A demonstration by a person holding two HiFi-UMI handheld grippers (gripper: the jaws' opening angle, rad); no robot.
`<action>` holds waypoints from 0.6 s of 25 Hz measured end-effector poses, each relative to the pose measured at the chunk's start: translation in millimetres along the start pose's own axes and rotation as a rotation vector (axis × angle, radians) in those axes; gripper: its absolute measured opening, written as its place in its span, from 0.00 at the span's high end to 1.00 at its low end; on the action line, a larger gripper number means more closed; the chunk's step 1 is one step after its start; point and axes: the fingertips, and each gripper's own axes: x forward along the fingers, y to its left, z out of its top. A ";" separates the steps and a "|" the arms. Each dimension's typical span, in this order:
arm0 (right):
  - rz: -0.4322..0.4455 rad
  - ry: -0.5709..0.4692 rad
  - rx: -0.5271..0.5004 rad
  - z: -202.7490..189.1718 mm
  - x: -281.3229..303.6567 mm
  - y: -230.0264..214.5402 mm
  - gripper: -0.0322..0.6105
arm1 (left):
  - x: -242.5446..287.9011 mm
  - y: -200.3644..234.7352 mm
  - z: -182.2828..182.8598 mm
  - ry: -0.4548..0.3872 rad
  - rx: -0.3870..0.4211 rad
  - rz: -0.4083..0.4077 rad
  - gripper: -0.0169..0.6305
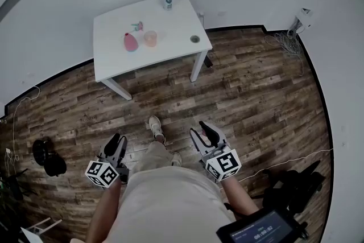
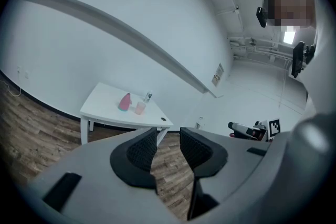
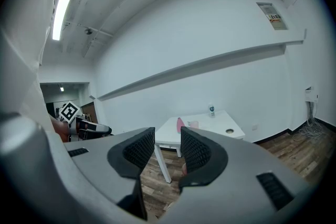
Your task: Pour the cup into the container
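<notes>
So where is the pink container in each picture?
Head view: the pink container is in the upper part, left of middle, on the white table.
Left gripper view: the pink container is left of middle, small, on the table.
Right gripper view: the pink container is near the middle, tiny, on the table.
Shared landmark: the white table against the white wall.

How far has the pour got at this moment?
Done: nothing yet. The cup and the pink container stand side by side on the white table, untouched. In hand: nothing; the left gripper and right gripper are empty, jaws close together, well short of the table. Left: approach, grasp the cup, pour it into the container.
</notes>
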 end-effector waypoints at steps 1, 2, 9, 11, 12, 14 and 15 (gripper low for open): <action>-0.002 0.002 0.000 2.3 8.1 -3.2 0.74 | 6.3 5.2 3.9 0.002 0.000 -0.001 0.75; -0.002 0.003 0.000 5.0 16.5 -6.4 0.74 | 12.9 10.6 8.2 0.003 0.002 -0.003 0.75; 0.009 0.015 -0.036 29.0 88.0 -28.7 0.74 | 67.4 56.3 52.1 -0.004 0.000 -0.013 0.75; 0.010 0.023 -0.038 35.9 108.1 -35.8 0.74 | 83.3 67.7 65.3 -0.004 0.002 -0.019 0.75; 0.013 0.027 -0.039 39.8 118.9 -38.6 0.74 | 91.1 73.5 72.9 -0.004 0.002 -0.022 0.75; 0.019 0.030 -0.045 49.0 141.0 -43.2 0.74 | 106.4 85.6 87.8 -0.003 0.004 -0.029 0.75; 0.020 0.032 -0.050 53.9 151.5 -45.6 0.74 | 113.8 91.5 94.3 -0.001 0.005 -0.033 0.75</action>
